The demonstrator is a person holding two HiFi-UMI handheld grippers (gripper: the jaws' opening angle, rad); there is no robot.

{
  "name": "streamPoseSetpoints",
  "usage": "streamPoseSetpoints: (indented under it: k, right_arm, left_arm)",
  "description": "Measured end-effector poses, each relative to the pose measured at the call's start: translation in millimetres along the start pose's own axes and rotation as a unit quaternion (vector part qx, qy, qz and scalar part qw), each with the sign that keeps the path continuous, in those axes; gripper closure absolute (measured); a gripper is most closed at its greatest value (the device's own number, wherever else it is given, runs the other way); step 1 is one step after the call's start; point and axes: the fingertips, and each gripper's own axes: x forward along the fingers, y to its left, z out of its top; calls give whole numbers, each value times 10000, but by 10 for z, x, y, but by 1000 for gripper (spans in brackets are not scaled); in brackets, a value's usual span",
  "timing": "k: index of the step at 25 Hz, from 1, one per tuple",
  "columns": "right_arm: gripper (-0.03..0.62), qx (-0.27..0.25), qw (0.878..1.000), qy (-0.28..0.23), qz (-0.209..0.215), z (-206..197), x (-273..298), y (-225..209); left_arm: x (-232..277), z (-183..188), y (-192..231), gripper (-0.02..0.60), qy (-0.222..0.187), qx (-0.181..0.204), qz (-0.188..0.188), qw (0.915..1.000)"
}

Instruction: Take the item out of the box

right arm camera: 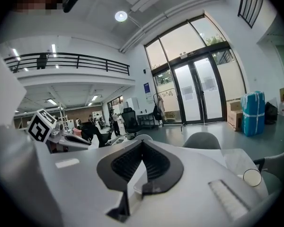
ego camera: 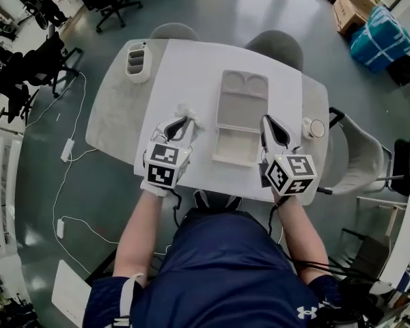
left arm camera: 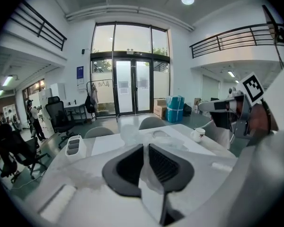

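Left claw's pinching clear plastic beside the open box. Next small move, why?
Probably lower the left claw and release the crumpled clear plastic item onto the white tablecloth: it already hangs left of the open white moulded box, which looks empty.

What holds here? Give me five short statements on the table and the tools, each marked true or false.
1. The left tool is shut on a clear plastic item. True.
2. The box is closed. False: its lid lies folded open on the far side.
3. A cup stands to the right of the box. True.
4. The right tool grips the cup. False: its jaws are together on nothing, and it is apart from the cup.
5. The three-slot holder sits at the table's near right corner. False: it sits at the far left corner.
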Motion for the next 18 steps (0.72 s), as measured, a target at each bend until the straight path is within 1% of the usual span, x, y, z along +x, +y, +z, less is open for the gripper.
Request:
streamPoseSetpoints:
  k: [3, 6, 8, 13, 18]
  right_arm:
    - [592, -17, 10000, -40, 77, 29, 35, 56]
    - [592, -41, 9998, -94, 171, 73, 64, 135]
    - [592, -78, 9997, -104, 218, 95, 71, 174]
    - [592, -149, 9994, -61, 292, 101, 101, 231]
    - [592, -110, 9994, -109, 298, 154, 99, 243]
  left_arm:
    - [-57, 20, 65, 540, -85, -59, 113, 9999]
    - [-100, 46, 97, 540, -135, 4, 186, 9997]
    - [-120, 52, 92, 540, -159, 32, 192, 9997]
    - [-126, 41, 123, 540, -190, -39, 178, 9997]
    - [-133, 77, 148, 540, -205, -59, 168, 9996]
